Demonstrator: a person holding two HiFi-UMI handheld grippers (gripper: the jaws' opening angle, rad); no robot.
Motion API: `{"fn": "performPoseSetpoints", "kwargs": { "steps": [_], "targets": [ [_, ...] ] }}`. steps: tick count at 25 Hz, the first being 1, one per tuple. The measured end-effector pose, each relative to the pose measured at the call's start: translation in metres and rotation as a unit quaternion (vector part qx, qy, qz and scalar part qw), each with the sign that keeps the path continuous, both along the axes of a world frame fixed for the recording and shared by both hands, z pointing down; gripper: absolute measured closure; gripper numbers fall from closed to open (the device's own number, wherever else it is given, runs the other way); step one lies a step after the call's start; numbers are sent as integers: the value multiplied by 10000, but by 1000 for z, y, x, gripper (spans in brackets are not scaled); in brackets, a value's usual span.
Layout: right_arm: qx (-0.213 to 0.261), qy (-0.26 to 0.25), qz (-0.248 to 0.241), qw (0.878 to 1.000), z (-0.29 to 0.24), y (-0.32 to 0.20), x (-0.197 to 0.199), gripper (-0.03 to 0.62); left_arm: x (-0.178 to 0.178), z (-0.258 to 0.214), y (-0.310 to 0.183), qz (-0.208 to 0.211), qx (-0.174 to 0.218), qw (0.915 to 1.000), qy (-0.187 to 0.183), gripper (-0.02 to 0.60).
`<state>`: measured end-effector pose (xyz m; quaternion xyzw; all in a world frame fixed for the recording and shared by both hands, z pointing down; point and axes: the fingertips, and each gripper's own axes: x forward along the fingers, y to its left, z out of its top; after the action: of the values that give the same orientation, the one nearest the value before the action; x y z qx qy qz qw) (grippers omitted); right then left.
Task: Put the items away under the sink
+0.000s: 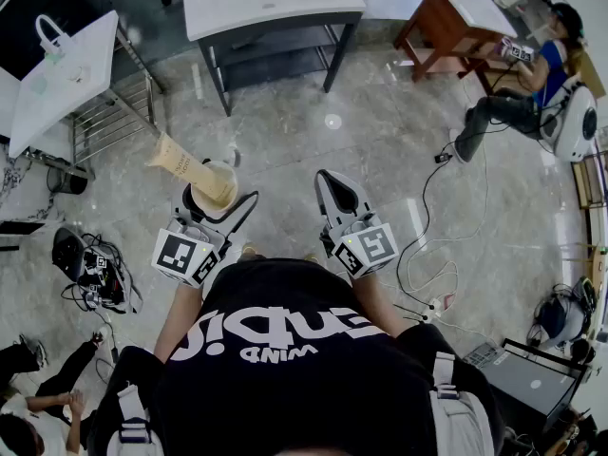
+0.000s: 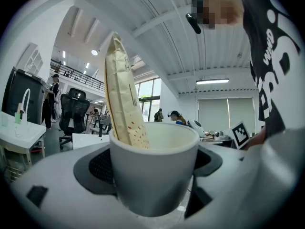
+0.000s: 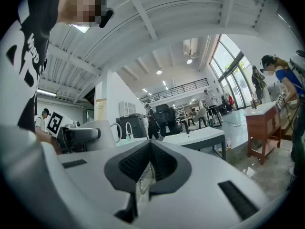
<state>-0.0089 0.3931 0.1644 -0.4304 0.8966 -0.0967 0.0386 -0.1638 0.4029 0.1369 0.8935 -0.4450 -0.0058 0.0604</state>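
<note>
While the left gripper (image 1: pixel 211 203) is pinching a white cup (image 2: pixel 155 171) between widely spread jaws, a tan paper packet (image 1: pixel 185 166) is standing in that cup and leaning out over its left rim. Just to the right, the right gripper (image 1: pixel 334 184) is keeping its jaws pressed together with nothing between them. Both tools are pointing toward the far side. Ahead of them, bare marble floor (image 1: pixel 380 150) is lying open all the way to the sink stand (image 1: pixel 271 3), where a dark shelf (image 1: pixel 275 50) is sitting under the white top. A white table (image 1: pixel 57 84) beside a wire rack is crowding the far left edge, and a wooden table (image 1: pixel 456 17) with a seated person (image 1: pixel 532 84) is filling the far right. Loose cables (image 1: pixel 427 255) are trailing over the floor at the near right, and a heap of gear (image 1: pixel 90 269) is lying at the near left.
</note>
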Motion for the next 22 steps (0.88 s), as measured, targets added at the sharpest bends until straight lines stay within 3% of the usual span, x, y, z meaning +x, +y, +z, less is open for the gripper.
{"fn": "performPoseSetpoints", "kwargs": {
  "steps": [9, 22],
  "targets": [
    [77, -147, 134, 9998, -9, 3, -17, 574, -19, 4, 5, 185, -8, 9998, 21, 115],
    [-21, -31, 733, 9973, 3, 11, -38, 574, -49, 17, -4, 646, -62, 9979, 60, 115]
  ]
}}
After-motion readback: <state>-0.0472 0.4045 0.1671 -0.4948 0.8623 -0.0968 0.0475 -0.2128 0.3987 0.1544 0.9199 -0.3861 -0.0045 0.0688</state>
